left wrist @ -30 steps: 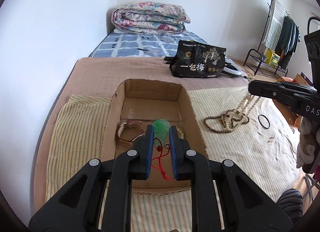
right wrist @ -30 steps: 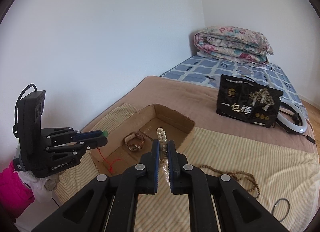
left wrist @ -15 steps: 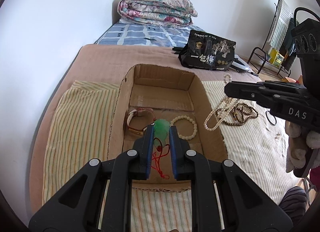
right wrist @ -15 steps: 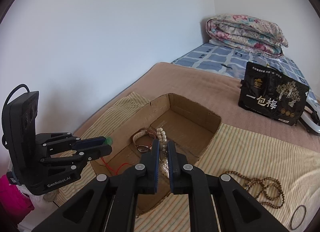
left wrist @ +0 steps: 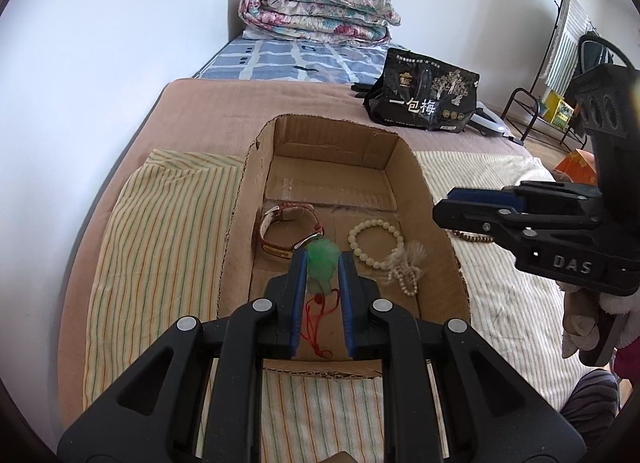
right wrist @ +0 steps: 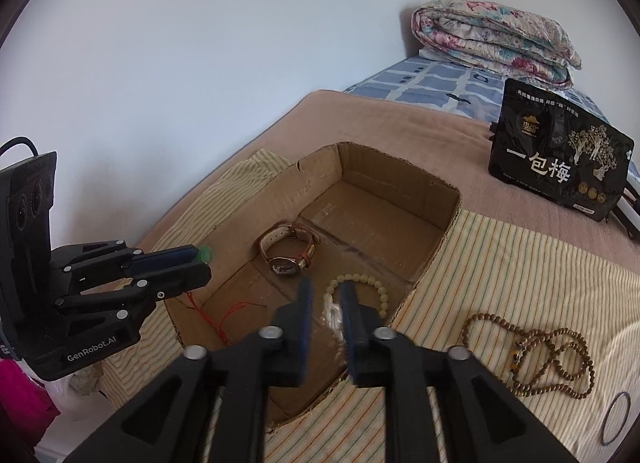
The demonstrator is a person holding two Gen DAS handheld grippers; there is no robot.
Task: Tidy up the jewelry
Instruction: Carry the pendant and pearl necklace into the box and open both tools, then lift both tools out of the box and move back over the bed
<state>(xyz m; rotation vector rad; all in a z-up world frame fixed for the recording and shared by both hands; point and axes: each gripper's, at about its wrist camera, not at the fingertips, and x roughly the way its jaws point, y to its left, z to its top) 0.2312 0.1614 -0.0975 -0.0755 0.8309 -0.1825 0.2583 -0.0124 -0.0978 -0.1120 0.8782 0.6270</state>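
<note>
Between the left gripper [left wrist: 323,263] fingers: a green pendant [left wrist: 321,265] pinched at the tips, its red cord [left wrist: 316,323] trailing down behind them onto the floor of the cardboard box [left wrist: 444,247]. Box sits on a striped cloth [left wrist: 160,247] over the bed [left wrist: 208,111]. Ahead and left of those fingers, a brown-strap watch [left wrist: 286,231]; ahead and right, a pale bead bracelet [left wrist: 376,241], and just right of the fingertips a heap of small white beads, the pearl strand [left wrist: 406,269]. Right gripper [right wrist: 325,295]: fingers have just been opening, a narrow gap now; the pearl strand [right wrist: 331,309] lies between and below them, pads not pressing it. Left view shows the right gripper [left wrist: 452,207] side-on above the box's right wall, and a clothes rack [left wrist: 560,63] beyond the bed. Only the right view shows a brown bead necklace [right wrist: 552,359] on the cloth to the right of its fingers and a black ring [right wrist: 616,417] further right. Both views catch the black snack bag [right wrist: 560,175] and folded quilt [right wrist: 492,39] well beyond the fingers.
</note>
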